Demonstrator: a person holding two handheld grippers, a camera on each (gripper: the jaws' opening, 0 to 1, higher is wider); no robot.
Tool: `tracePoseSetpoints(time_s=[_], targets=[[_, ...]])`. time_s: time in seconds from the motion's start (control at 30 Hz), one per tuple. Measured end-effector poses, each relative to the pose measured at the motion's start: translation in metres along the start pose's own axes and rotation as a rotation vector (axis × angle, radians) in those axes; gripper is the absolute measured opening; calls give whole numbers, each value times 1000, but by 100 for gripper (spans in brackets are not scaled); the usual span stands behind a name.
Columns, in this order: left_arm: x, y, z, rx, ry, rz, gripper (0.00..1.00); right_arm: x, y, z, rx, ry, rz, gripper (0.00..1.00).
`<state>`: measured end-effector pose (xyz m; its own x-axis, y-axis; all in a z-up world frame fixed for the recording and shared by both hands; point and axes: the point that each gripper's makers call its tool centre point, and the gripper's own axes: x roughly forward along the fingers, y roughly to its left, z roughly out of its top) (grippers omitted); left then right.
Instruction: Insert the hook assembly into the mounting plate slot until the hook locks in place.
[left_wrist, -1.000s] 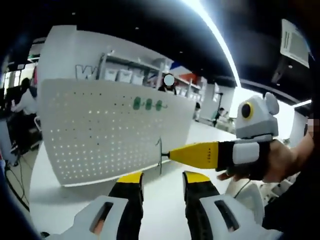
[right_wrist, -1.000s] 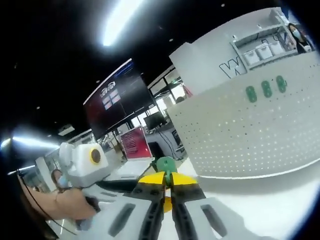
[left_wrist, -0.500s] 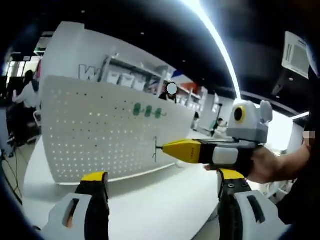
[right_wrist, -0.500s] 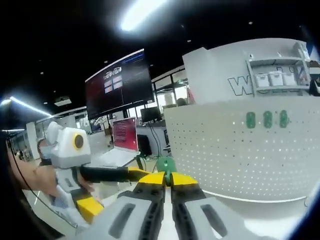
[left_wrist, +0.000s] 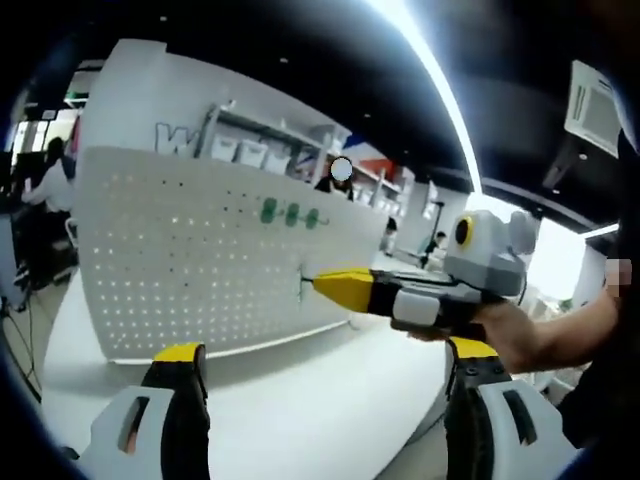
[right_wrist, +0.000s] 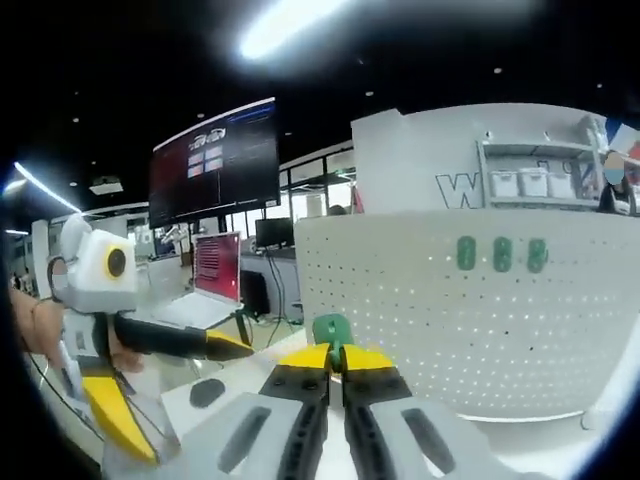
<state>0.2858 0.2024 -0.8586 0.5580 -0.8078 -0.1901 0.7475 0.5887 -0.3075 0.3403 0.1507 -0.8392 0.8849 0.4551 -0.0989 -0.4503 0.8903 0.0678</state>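
here: hook at pegboard, both grippers raised

left gripper (left_wrist: 318, 400): jaws spread wide, holding nothing, above white table (left_wrist: 300, 400). right gripper (right_wrist: 338, 362): jaws pinched narrow on green-headed hook assembly (right_wrist: 331, 330), pointed at upright white perforated mounting plate (right_wrist: 470, 310). in left gripper view, wire hook tip (left_wrist: 301, 285) just beside or touching plate face; cannot tell which. three green hooks (right_wrist: 501, 253) seated in a row high on plate.
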Motion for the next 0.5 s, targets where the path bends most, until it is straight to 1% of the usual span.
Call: tracePoseSetpoints(time_s=[0.1,0.17,0.2,0.3,0.37,0.43,0.5], targets=[[1,1,0,-1,3,1,100,2,-15,4,19,-28,-47,0],[2,0,6,-69,-32,-14,100,3,-26,8,20,-44,-77,0],[1,3,8,-80,-37,-13,100,5,-33,9,14,-47,-91,0],[0,8,10,-70,-39,2,100,8,-50,10,-25,-50,-130,0],[-1,10,10,-68,-38,8,100,11,-58,12,-31,-60,-134,0],[-1,13,10,-67,-34,14,100,13,-70,15,-48,-63,-155,0],[-1,16,7,-57,-21,21,100,14,-82,17,-45,-70,-174,0]])
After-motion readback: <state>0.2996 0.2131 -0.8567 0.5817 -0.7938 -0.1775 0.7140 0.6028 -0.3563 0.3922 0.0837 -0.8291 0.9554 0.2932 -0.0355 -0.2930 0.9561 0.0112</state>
